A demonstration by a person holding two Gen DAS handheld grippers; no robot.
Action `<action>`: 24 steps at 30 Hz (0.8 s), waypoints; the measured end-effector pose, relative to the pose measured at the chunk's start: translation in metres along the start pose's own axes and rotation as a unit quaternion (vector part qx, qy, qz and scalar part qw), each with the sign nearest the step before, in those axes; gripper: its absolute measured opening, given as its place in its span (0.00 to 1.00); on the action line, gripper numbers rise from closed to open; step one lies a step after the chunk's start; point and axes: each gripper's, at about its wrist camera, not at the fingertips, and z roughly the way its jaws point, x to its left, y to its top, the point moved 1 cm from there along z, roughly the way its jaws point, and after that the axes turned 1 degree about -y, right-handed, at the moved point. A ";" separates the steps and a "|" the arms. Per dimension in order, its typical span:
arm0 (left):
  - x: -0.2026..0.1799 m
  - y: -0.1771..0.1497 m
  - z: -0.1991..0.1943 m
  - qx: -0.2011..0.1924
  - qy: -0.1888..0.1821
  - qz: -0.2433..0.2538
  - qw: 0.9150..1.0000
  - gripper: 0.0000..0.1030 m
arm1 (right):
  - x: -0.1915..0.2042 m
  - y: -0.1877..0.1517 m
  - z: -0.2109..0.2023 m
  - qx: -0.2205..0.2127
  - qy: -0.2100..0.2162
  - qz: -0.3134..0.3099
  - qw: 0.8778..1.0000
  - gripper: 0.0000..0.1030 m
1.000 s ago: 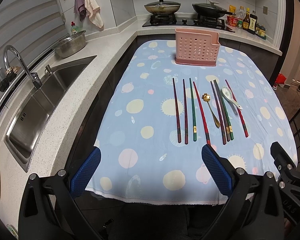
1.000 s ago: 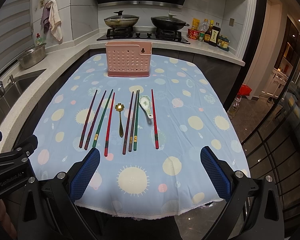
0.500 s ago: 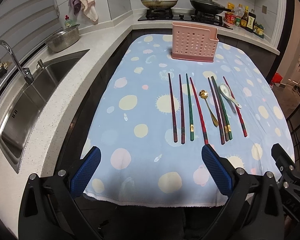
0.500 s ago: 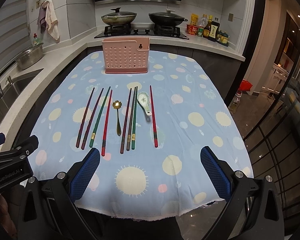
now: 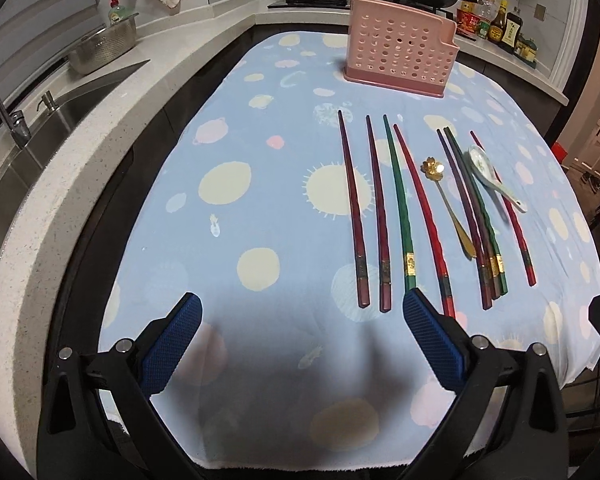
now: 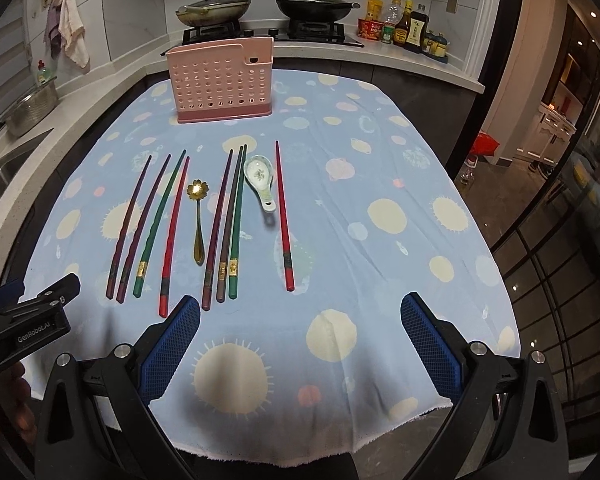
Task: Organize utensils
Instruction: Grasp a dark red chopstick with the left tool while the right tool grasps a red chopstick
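Several chopsticks (image 5: 401, 204) (image 6: 168, 216) in maroon, green and red lie side by side on the spotted blue tablecloth (image 5: 236, 208) (image 6: 380, 168). A gold flower spoon (image 5: 446, 200) (image 6: 198, 220) and a white ceramic spoon (image 5: 488, 174) (image 6: 261, 180) lie among them. A pink perforated utensil holder (image 5: 400, 48) (image 6: 222, 80) stands upright at the far end. My left gripper (image 5: 300, 340) is open, its right pad just short of the chopstick ends. My right gripper (image 6: 300, 342) is open near the front edge, nothing between its fingers.
A steel sink (image 5: 28, 128) with a faucet and a metal bowl (image 5: 104, 46) sit on the counter to the left. Two pans (image 6: 212, 10) rest on the stove behind, bottles (image 6: 404, 26) beside them. The table drops off at the right toward a glass partition (image 6: 560, 240).
Both grippers have moved forward over the table toward the utensils, which now look larger and closer. Nothing on the cloth has shifted.
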 end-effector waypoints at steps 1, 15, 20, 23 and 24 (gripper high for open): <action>-0.001 0.001 0.006 0.001 0.001 0.003 1.000 0.93 | 0.000 0.001 0.003 0.001 0.001 0.001 1.000 0.94; -0.001 0.003 0.046 0.025 -0.002 0.011 1.000 0.77 | -0.007 0.006 0.048 0.020 0.009 0.006 1.000 0.92; -0.001 0.006 0.052 0.027 -0.004 0.012 1.000 0.77 | -0.008 0.009 0.058 0.024 0.014 0.008 1.000 0.92; -0.005 0.008 0.055 0.029 -0.005 0.019 0.999 0.77 | -0.008 0.009 0.064 0.028 0.015 0.006 0.999 0.91; -0.008 0.008 0.056 0.030 -0.004 0.021 0.999 0.77 | -0.007 0.010 0.067 0.030 0.016 0.005 0.999 0.90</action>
